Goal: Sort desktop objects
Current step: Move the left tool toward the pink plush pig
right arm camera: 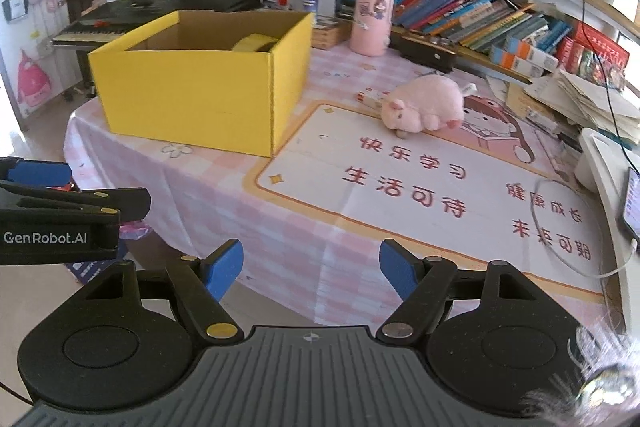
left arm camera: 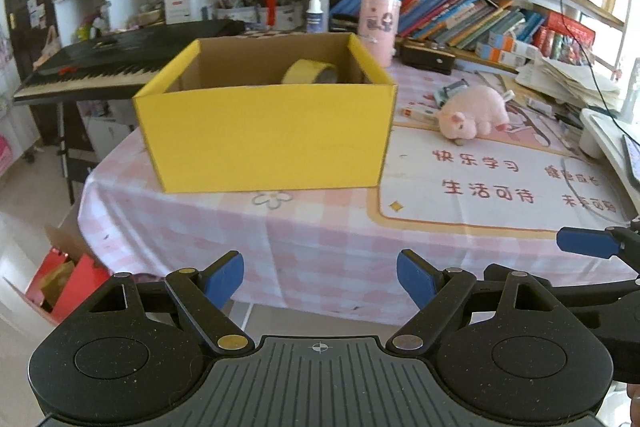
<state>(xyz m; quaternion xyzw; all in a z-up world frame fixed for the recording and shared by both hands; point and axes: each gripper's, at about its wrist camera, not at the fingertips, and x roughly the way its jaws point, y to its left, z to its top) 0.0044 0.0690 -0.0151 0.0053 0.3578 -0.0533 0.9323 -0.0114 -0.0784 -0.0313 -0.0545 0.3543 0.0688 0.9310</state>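
An open yellow cardboard box stands on the pink checked tablecloth, with a roll of yellow tape inside it. A pink plush pig lies on the printed desk mat to the right of the box. A small white carton lies just behind the pig. My left gripper hangs open in front of the table's near edge, nothing between its blue pads. My right gripper is also open and empty, over the table's front edge, well short of the pig.
A pink cylindrical tin stands behind the box. A black keyboard sits at the left, bookshelves at the back, stacked papers and a phone at the right. Red boxes lie on the floor at the left.
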